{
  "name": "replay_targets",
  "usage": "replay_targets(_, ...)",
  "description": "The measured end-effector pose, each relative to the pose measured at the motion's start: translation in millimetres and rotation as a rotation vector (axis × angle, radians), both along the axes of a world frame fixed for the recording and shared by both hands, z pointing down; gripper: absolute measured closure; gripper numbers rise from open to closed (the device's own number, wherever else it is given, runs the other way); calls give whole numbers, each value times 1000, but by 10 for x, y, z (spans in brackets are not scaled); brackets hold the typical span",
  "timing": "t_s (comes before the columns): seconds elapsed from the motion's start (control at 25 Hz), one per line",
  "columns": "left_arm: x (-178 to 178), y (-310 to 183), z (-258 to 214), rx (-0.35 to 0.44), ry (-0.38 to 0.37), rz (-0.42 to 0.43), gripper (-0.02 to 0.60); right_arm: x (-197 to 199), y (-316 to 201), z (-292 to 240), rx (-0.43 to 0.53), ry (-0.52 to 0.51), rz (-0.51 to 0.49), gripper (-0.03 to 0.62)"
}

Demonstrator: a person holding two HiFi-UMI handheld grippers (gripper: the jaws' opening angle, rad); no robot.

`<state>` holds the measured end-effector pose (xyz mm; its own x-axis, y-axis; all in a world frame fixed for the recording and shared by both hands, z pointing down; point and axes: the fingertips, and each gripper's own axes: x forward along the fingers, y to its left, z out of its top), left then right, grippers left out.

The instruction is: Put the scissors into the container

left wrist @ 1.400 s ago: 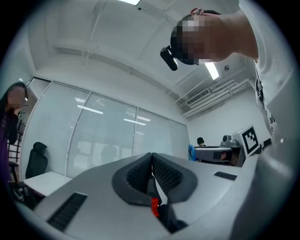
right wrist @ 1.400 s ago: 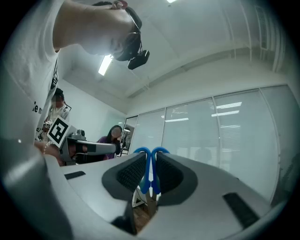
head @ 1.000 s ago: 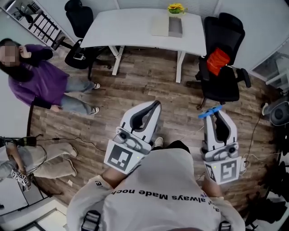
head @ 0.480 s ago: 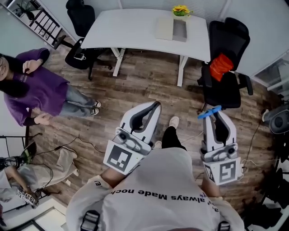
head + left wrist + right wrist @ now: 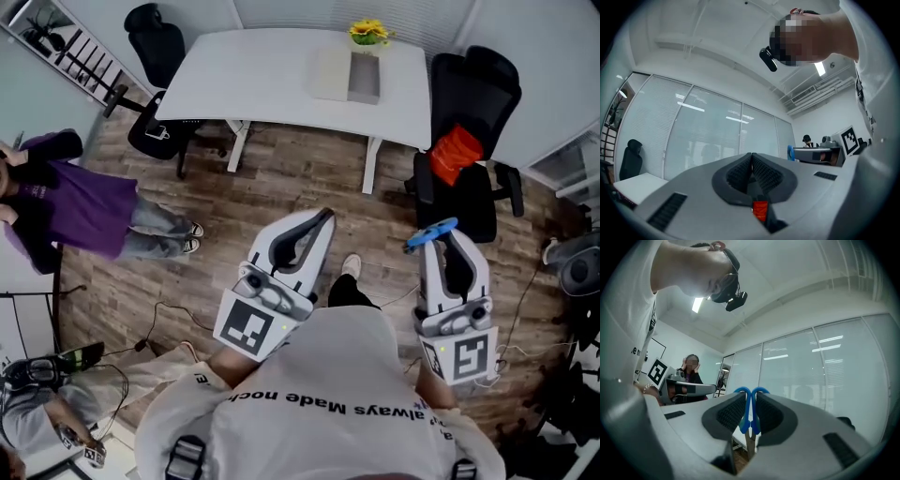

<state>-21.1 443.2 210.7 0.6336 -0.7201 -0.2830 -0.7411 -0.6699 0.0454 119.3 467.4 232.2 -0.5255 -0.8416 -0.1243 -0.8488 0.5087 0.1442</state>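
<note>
The right tool (image 5: 446, 234), at the lower right of the head view, pinches the blue-handled scissors (image 5: 427, 235) between its pads, with the handles poking out at the tip. The left tool (image 5: 325, 217), at lower centre, has its jaws pressed together on nothing. A grey box (image 5: 364, 79) sits on the white bench (image 5: 262, 75) at top centre, well apart from both.

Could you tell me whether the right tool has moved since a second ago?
Yes. The right tool, holding the scissors, has drawn slightly closer to the black chair ahead.
</note>
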Motion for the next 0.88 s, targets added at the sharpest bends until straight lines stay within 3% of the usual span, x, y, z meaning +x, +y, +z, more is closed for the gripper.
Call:
replay_targets(0.48,575,-964,-31,9,-3,1,561,500,-959,5,-2,-8,-20,514)
replay_targets(0.88,916,-1441,-59,20,-11,-24,561,840,-1462,12,-2,-15,-48,514)
